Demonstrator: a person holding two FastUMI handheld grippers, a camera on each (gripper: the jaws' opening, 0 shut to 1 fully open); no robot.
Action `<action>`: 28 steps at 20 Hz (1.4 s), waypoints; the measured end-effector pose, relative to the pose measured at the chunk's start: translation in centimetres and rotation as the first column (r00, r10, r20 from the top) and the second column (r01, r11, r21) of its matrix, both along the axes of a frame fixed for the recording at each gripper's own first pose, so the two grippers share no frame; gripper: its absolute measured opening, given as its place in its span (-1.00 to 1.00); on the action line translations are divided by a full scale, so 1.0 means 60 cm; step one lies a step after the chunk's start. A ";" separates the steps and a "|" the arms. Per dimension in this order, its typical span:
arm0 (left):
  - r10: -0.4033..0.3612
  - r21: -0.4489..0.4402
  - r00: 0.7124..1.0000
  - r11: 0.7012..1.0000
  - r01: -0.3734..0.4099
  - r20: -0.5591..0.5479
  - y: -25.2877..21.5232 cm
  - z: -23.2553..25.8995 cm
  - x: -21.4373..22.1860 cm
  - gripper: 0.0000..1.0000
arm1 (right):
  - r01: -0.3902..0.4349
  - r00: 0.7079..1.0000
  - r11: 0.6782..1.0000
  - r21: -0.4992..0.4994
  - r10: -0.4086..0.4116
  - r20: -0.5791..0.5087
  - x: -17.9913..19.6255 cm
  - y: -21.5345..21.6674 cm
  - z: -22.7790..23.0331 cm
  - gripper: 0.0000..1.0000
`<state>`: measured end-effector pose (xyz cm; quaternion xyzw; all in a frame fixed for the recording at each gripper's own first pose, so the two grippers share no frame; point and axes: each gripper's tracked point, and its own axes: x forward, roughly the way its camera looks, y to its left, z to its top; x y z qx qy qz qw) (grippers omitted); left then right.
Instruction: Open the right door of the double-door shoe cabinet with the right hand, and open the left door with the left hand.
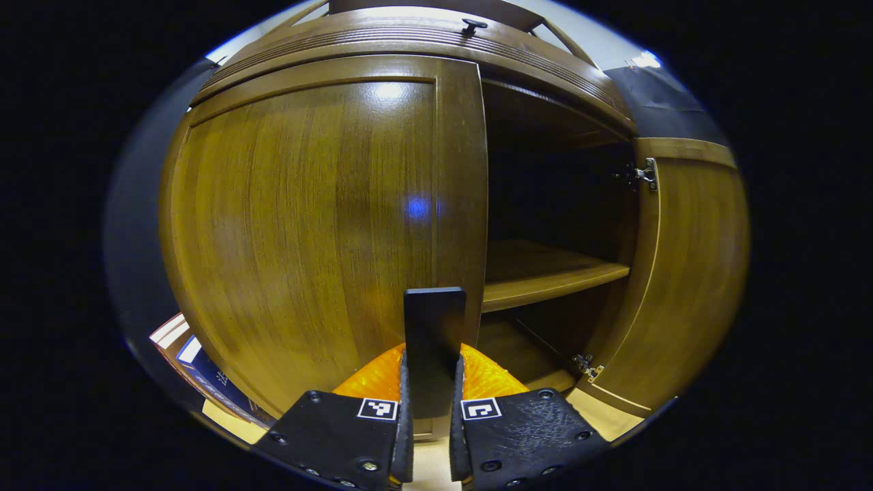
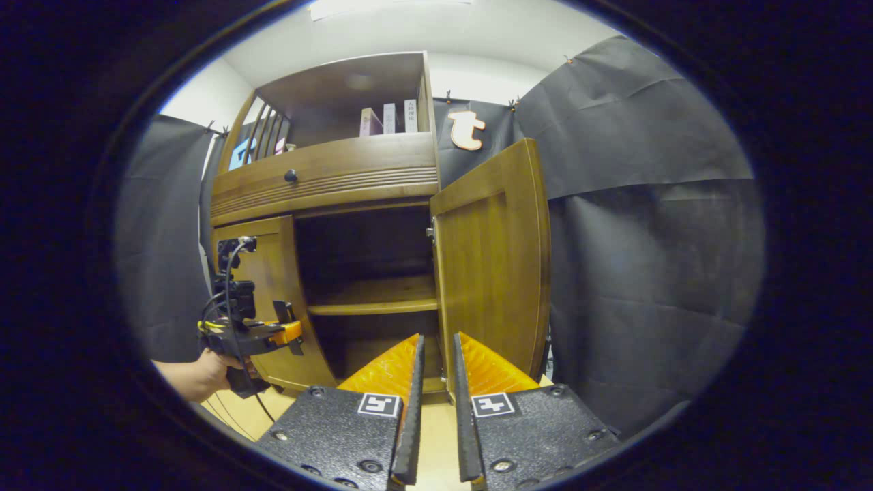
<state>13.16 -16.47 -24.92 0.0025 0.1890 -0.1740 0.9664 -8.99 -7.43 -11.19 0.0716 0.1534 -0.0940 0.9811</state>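
Note:
The brown wooden shoe cabinet (image 1: 423, 41) is close in front in the left gripper view. Its left door (image 1: 300, 218) looks closed across its opening. A dark flat handle (image 1: 434, 320) at that door's inner edge stands between my left gripper's (image 1: 434, 354) fingers, which are shut on it. The right door (image 1: 689, 273) is swung wide open, showing a shelf (image 1: 545, 276). In the right gripper view my right gripper (image 2: 438, 337) hangs back from the open right door (image 2: 494, 266), slightly open with nothing in the narrow gap. A hand (image 2: 198, 375) holds the left gripper (image 2: 262, 334) at the left door (image 2: 269, 286).
Above the doors runs a drawer front with a small dark knob (image 2: 291, 176), and an upper shelf with books (image 2: 389, 119). Black cloth (image 2: 648, 239) hangs to the right of the cabinet. Boxes or books (image 1: 198, 361) lie on the light floor at the cabinet's left.

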 end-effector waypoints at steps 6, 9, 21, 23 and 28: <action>0.008 -0.017 1.000 1.000 -0.008 0.002 0.013 0.005 -0.039 -0.60 | -0.001 1.000 1.000 -0.027 0.001 0.001 0.002 0.001 -0.010 -0.16; 0.020 -0.020 1.000 1.000 -0.020 0.001 0.025 0.012 -0.066 -0.60 | -0.029 1.000 0.999 -0.042 0.028 -0.005 0.008 0.019 -0.021 -0.07; 0.088 0.005 0.996 0.996 -0.088 -0.034 0.074 0.026 -0.141 -0.61 | -0.154 0.988 0.988 -0.013 0.153 -0.020 0.041 0.100 -0.043 -0.07; 0.109 -0.004 0.993 0.994 -0.109 -0.043 0.087 0.028 -0.156 -0.60 | -0.169 0.985 0.986 -0.002 0.169 -0.019 0.050 0.110 -0.047 -0.03; 0.153 -0.020 0.987 0.988 -0.154 -0.050 0.120 0.036 -0.190 -0.60 | -0.222 0.973 0.973 0.068 0.225 -0.047 0.061 0.160 -0.070 -0.03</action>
